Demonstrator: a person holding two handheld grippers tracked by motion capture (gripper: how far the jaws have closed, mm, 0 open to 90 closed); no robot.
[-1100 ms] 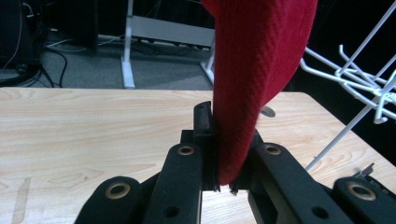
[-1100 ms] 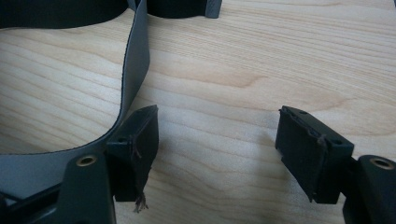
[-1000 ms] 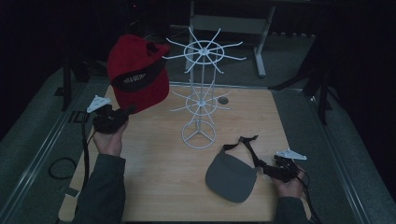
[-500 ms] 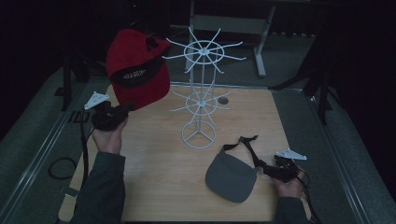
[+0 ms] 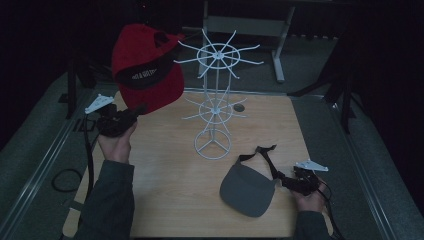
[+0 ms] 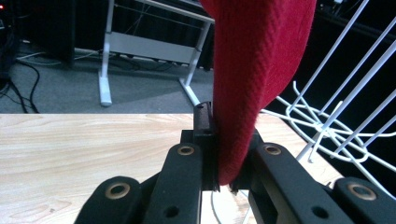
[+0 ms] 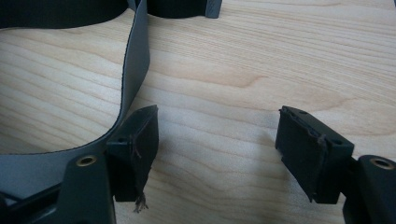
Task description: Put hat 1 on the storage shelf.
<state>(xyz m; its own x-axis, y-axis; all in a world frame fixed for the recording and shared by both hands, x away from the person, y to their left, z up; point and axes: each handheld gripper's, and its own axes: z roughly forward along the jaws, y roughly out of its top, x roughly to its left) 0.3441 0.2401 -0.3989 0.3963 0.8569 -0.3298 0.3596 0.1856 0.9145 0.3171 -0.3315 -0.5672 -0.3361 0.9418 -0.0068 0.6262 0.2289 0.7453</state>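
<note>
The left gripper (image 5: 131,111), clamped on the red cap (image 5: 145,72), holds it aloft at ten o'clock of the white rack (image 5: 215,100), likely needing a prong next, while the right gripper (image 5: 290,181) gapes beside the grey visor (image 5: 247,190).

Wire rack (image 5: 215,107) standing at bench (image 5: 165,185) centre, toward the far edge. Cap (image 5: 145,75) raised left of the rack's upper spokes, clamped at its brim in left gripper (image 5: 131,113) at the bench's left edge. Visor (image 5: 248,187) lying flat at near right, before the rack. Right gripper (image 5: 284,181) just right of visor, beside its strap (image 7: 133,60), jaws apart.
</note>
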